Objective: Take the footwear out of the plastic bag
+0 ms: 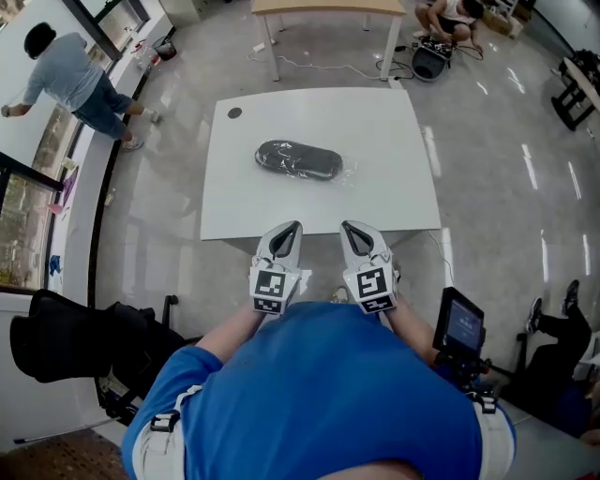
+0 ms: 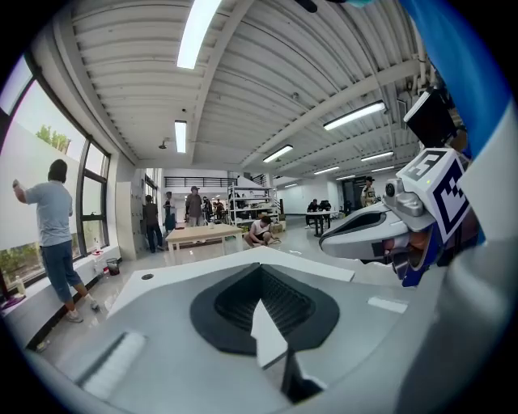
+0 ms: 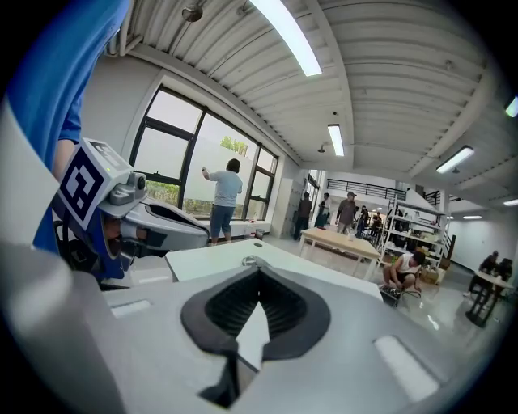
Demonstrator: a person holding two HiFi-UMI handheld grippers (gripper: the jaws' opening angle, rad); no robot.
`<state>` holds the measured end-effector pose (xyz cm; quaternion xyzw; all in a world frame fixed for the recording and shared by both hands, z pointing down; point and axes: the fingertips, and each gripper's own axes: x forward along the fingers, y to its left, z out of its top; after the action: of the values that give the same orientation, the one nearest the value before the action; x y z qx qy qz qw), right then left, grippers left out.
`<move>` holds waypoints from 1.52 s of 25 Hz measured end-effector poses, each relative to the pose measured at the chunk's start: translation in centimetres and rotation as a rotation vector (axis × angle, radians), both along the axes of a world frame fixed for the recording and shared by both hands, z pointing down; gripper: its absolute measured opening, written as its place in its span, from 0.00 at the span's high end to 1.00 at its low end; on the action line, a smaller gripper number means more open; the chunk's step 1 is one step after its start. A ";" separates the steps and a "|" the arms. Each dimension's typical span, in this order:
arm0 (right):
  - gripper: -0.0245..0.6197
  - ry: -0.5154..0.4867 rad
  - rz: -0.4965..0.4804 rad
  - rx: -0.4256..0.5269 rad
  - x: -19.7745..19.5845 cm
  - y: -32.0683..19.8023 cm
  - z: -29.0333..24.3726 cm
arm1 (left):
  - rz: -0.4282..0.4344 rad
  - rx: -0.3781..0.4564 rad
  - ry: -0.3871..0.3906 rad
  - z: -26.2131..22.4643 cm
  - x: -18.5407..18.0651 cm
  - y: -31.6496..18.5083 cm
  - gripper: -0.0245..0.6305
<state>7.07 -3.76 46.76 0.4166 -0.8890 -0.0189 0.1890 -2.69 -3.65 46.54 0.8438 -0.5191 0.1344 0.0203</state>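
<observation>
A black shoe (image 1: 298, 159) lies on its side, sealed in a clear, crinkled plastic bag (image 1: 348, 170). It sits near the middle of the white tabletop (image 1: 384, 192), a little toward the far edge, with its length running parallel to the near edge. The shoe is wholly inside the bag, so the task looks not yet begun.

The left claw (image 1: 289, 229) and the right claw (image 1: 353, 229) hang side by side over the near edge, tips aimed at the bag. Both are closed with nothing between their jaws, which reads as a ready pose before reaching out. Each would have to open before it could pinch the film.

A small dark round disc (image 1: 234, 112) rests by the far-left corner, well apart from the bag, and bare tabletop lies between claws and bag. Beyond the far edge stands a wooden table (image 1: 328, 7), and people are busy by the window and on the floor.
</observation>
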 end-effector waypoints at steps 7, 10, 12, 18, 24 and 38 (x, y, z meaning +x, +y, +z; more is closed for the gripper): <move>0.96 -0.006 -0.010 -0.037 1.8 -4.9 2.9 | -0.035 -0.018 -0.027 2.4 0.8 -4.5 0.95; 0.96 -0.007 -0.003 -0.058 1.4 -6.2 4.9 | -0.034 -0.033 -0.046 4.3 0.0 -5.9 0.95; 0.96 -0.003 0.006 -0.076 0.9 -7.2 5.9 | -0.034 -0.047 -0.053 5.2 -0.9 -7.0 0.95; 0.96 0.029 0.063 -0.135 0.1 -11.6 8.0 | 0.012 -0.091 -0.080 7.2 -2.9 -11.8 0.95; 0.96 0.061 0.158 -0.172 -1.7 -16.0 12.6 | 0.096 -0.120 -0.093 12.2 -5.8 -16.2 0.95; 0.96 0.153 0.259 -0.267 0.3 -18.4 14.1 | 0.206 -0.139 -0.262 13.9 -6.4 -19.1 0.95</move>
<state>7.36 -22.15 60.82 0.4962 -0.8056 0.0921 0.3104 -9.09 -22.76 60.39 0.8643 -0.4178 0.2801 -0.0033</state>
